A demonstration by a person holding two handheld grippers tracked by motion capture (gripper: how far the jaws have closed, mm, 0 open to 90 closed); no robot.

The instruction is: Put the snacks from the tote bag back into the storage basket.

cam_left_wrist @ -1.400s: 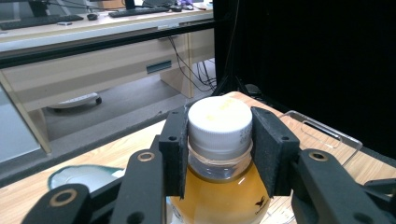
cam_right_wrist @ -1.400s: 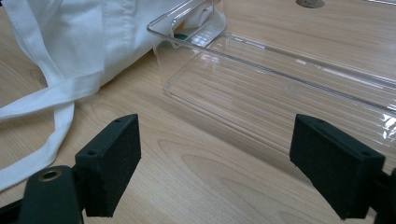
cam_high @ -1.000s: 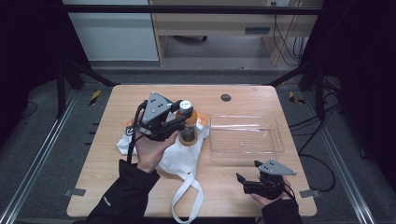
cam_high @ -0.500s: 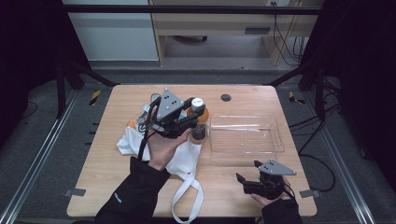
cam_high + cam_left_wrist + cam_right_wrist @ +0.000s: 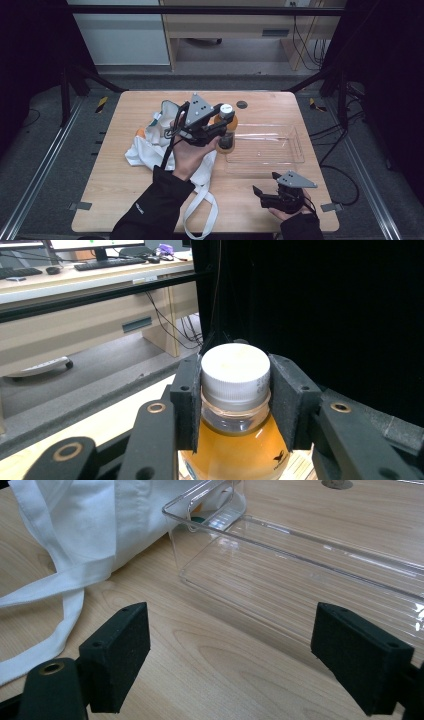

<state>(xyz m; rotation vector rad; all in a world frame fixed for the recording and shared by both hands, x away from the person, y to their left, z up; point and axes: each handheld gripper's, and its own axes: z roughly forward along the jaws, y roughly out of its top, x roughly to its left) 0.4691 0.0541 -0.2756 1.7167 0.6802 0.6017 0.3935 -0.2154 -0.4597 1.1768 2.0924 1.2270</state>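
My left gripper (image 5: 223, 127) is shut on a bottle (image 5: 226, 129) of amber liquid with a white cap, held upright in the air just left of the clear plastic tray (image 5: 292, 152). In the left gripper view the pads (image 5: 186, 405) press on the cap and neck of the bottle (image 5: 235, 440). A white cloth bag (image 5: 150, 145) lies on the table under the left hand. Near the front right edge my right gripper (image 5: 262, 196) rests open, its jaws wide apart and bare in the right gripper view (image 5: 230, 665), facing the tray (image 5: 300, 570) and the bag (image 5: 85, 530).
The wooden table (image 5: 110, 190) has a small dark round hole (image 5: 242, 104) near its far edge. The bag's straps (image 5: 200, 215) trail toward the front edge. Black metal frame posts stand at the table's sides, with a desk and cables beyond.
My left gripper has carried the bottle to the right, from over the bag to the tray's left end. The right gripper has stayed in place.
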